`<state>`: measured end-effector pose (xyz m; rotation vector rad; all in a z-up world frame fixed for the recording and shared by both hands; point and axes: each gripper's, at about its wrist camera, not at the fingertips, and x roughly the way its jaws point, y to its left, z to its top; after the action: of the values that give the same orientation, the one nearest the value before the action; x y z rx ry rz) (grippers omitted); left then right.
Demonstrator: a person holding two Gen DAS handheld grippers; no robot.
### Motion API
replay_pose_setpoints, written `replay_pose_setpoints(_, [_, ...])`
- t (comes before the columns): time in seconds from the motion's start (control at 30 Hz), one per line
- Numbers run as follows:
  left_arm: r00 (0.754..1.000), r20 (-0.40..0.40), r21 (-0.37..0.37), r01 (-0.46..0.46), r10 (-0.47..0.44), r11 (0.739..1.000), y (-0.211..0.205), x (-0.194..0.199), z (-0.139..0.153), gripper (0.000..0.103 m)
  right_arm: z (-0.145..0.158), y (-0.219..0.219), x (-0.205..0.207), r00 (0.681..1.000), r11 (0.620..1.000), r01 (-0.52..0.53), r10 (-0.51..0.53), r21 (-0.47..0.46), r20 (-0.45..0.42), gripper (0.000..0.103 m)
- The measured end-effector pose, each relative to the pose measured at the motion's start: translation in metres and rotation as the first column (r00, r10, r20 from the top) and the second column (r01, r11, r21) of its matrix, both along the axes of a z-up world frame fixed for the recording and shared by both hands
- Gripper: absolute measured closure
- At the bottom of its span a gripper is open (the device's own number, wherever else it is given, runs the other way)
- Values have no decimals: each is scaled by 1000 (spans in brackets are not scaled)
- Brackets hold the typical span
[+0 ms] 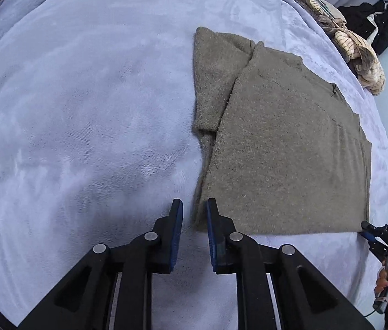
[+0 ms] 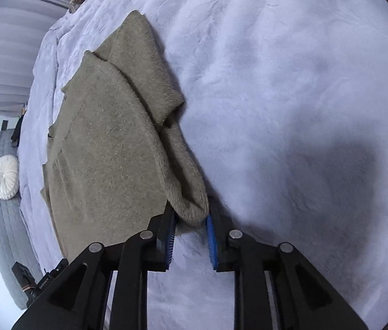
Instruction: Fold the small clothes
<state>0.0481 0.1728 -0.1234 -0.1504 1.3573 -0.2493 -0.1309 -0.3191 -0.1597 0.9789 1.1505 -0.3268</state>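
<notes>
Olive knit sweater (image 1: pixel 281 148), one, two grippers, right gripper (image 2: pixel 191 217) pinching its corner

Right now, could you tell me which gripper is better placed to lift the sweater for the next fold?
Right. The right gripper already pinches a bunched corner of the sweater; the left gripper sits at a corner, but its hold is unclear.

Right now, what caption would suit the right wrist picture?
Right gripper pinching the corner of a partly folded olive sweater on a pale blue blanket.
</notes>
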Motion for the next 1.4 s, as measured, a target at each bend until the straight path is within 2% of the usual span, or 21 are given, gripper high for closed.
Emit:
replay_pose_setpoints(0.07, [1000,26,-1,10,-10,1000,3,4,11,85,13,-2,-14,999,998,41,-42,-41,-10,80])
replay_pose_setpoints(0.17, [998,65,-57,18,-15,998,3,24,26,85,40,1,-19,999,991,45,-44,-127,13,80])
replay_pose_setpoints(0.3, [992,101,-72,80,-73,994,-29,55,26,85,57,23,15,993,976,-93,106,-196,54,80])
replay_pose_setpoints(0.4, [990,92,11,105,-105,994,-55,68,6,85,48,48,54,973,951,-212,227,-227,44,80])
replay_pose_setpoints(0.5, [995,50,126,77,-84,989,-53,73,-17,85,20,64,79,953,925,-302,298,-231,-50,81])
replay_pose_setpoints(0.57, [998,29,76,45,-47,996,-35,71,-17,85,8,62,78,954,928,-299,292,-223,-66,84])
replay_pose_setpoints(0.6, [999,23,82,20,-22,996,-25,70,-14,85,8,59,74,958,933,-287,283,-216,-53,84])
replay_pose_setpoints(0.67, [999,40,85,-2,-2,996,-9,72,-5,85,10,54,67,964,944,-267,263,-196,-45,84])
replay_pose_setpoints(0.73, [998,63,34,-22,19,999,3,82,5,85,14,53,61,966,949,-257,255,-185,-36,80])
replay_pose_setpoints(0.77, [997,70,16,-26,25,1000,6,89,9,71,17,56,60,965,948,-262,260,-183,-34,80])
replay_pose_setpoints(0.8, [996,89,13,-32,31,999,6,99,14,31,21,60,60,962,946,-271,271,-178,-22,78])
replay_pose_setpoints(0.83, [992,121,21,-39,36,999,6,105,18,17,24,66,62,959,945,-279,282,-171,-4,78])
replay_pose_setpoints(0.9, [982,186,19,-19,16,1000,0,119,23,13,31,82,65,949,941,-303,312,-147,41,78])
replay_pose_setpoints(1.03, [985,168,11,36,-37,999,-18,154,12,13,32,131,91,912,917,-389,397,-92,105,70])
replay_pose_setpoints(1.07, [986,162,15,49,-50,999,-24,162,7,13,29,145,99,900,907,-414,420,-76,119,70])
replay_pose_setpoints(1.13, [987,148,10,70,-70,998,-32,173,-3,30,25,166,106,884,895,-444,446,-48,139,70])
replay_pose_setpoints(1.17, [989,125,5,75,-75,997,-35,179,-11,54,22,176,111,878,890,-454,454,-35,150,70])
replay_pose_setpoints(1.2, [993,93,-6,78,-77,997,-36,184,-19,93,18,184,116,873,885,-464,461,-21,158,70])
replay_pose_setpoints(1.23, [995,58,-30,83,-81,996,-37,187,-27,95,14,191,119,868,880,-475,470,-11,158,70])
replay_pose_setpoints(1.27, [995,65,-32,81,-78,996,-37,187,-27,95,11,198,121,864,874,-486,481,-5,149,70])
replay_pose_setpoints(1.4, [958,213,7,195,-192,981,-46,182,4,95,9,211,128,850,861,-509,504,-10,153,70])
